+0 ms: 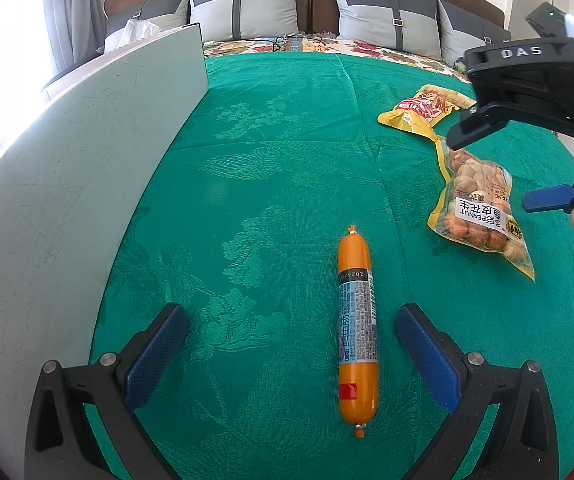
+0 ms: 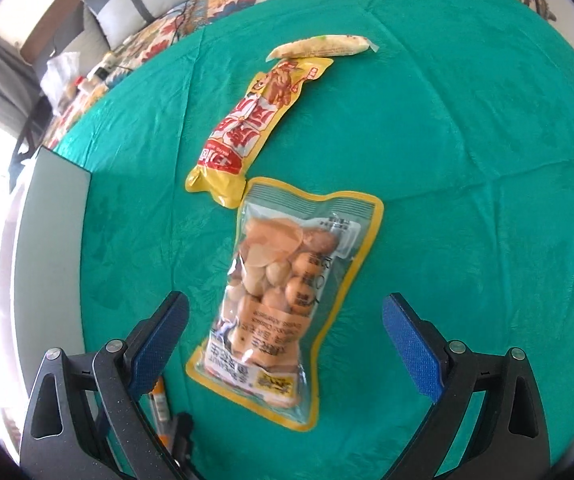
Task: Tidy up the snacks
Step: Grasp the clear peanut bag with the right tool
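I read the left gripper (image 1: pixel 291 340) spread wide, holding nothing; orange sausage (image 1: pixel 357 332) lies on the green cloth (image 1: pixel 267 160) between its fingers, untouched. Right gripper (image 2: pixel 285 332) equally spread, empty, with the peanut bag (image 2: pixel 287 300) flat on the cloth between its fingers.

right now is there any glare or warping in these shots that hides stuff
Left wrist view: window light blows out the upper left corner, and fisheye bends the grey board into a curve; the orange sausage stays sharp. Right wrist view: the left edge is overexposed, glare washes the peanut bag print, and the pale snack stick at the far end is soft.
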Demonstrator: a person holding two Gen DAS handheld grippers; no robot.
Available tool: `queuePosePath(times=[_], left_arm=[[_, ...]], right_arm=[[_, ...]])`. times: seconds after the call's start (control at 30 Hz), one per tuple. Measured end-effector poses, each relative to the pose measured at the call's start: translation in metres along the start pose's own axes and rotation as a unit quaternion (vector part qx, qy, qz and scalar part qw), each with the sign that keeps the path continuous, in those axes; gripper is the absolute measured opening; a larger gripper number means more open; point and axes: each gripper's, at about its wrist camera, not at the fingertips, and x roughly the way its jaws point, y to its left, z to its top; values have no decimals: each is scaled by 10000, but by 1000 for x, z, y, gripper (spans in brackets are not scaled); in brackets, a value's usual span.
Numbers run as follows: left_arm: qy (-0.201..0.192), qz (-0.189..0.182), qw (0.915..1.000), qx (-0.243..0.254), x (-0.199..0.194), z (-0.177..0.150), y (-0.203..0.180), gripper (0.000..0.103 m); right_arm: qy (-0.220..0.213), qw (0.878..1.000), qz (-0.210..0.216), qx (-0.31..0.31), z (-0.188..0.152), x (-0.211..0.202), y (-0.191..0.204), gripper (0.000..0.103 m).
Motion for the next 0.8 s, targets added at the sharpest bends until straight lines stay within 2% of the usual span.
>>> queuePosePath(times=[0.1, 0.23, 0.27, 0.33, 0.37, 0.4, 0.47, 0.6, 0.8], left_arm=[[-1, -1, 10000, 0, 0, 0, 0, 103], [0, -3, 10000, -1, 0, 0, 0, 103], [0, -3, 10000, -1, 0, 0, 0, 103], [0, -3, 10000, -1, 0, 0, 0, 103], [0, -2, 10000, -1, 0, 0, 0, 103], [0, -2, 10000, -1, 0, 0, 0, 103], [0, -3, 10000, -1, 0, 0, 0, 103], [-1, -2, 10000, 0, 0, 0, 0, 103], [-1, -3, 10000, -1, 0, 0, 0, 103]], right_arm=[[283, 9986, -385, -226, -5, 18, 16, 100], [29, 9860, -868, -1424, -17, 18, 28, 98], [-37, 9816, -859, -1703, -19, 17, 26, 97], [-228, 9765, -737, -2013, -23, 7, 14, 86], [-265, 9758, -700, -2054, -23, 1, 7, 70], [-218, 9762, -655, -2058, -23, -4, -3, 65], [-152, 9750, -487, -2162, -25, -12, -20, 64], [-259, 9706, -461, -2350, -40, -33, -57, 64], [-902, 9603, -507, -2592, -79, -58, -99, 64]])
